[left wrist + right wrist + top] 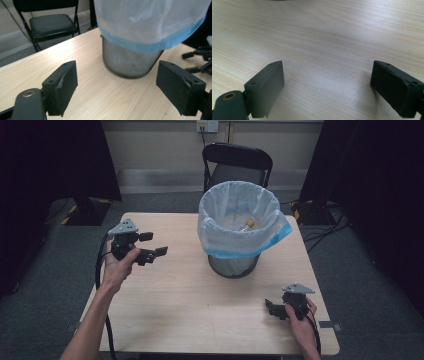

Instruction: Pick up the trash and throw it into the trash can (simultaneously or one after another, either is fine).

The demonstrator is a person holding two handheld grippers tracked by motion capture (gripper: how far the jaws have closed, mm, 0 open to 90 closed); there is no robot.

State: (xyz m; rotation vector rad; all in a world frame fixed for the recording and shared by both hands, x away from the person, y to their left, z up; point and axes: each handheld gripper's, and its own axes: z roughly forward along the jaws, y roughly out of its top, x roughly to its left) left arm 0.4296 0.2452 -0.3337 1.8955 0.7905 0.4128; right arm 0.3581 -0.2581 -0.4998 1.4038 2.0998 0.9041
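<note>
Three cameras watching around the bin (235, 227)
One is looking down on it from overhead, one facing it closely at table level, one tilting towards bare table (324, 37).

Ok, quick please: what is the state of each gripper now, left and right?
Left gripper: open, holds nothing, jaws pointed at the mesh bin.
Right gripper: open, holds nothing, low over the table.

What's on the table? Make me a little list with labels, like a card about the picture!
Table: light wooden table
Bin: round metal mesh wastebasket, upright near the table's far middle
Liner: white plastic bag with a blue edge, folded over the bin's rim
Inside bin: small yellowish object, too small to identify
Left gripper: open, holding nothing, raised left of the bin
Right gripper: open, holding nothing, low near the table's right front
Behind table: black folding chair
</note>
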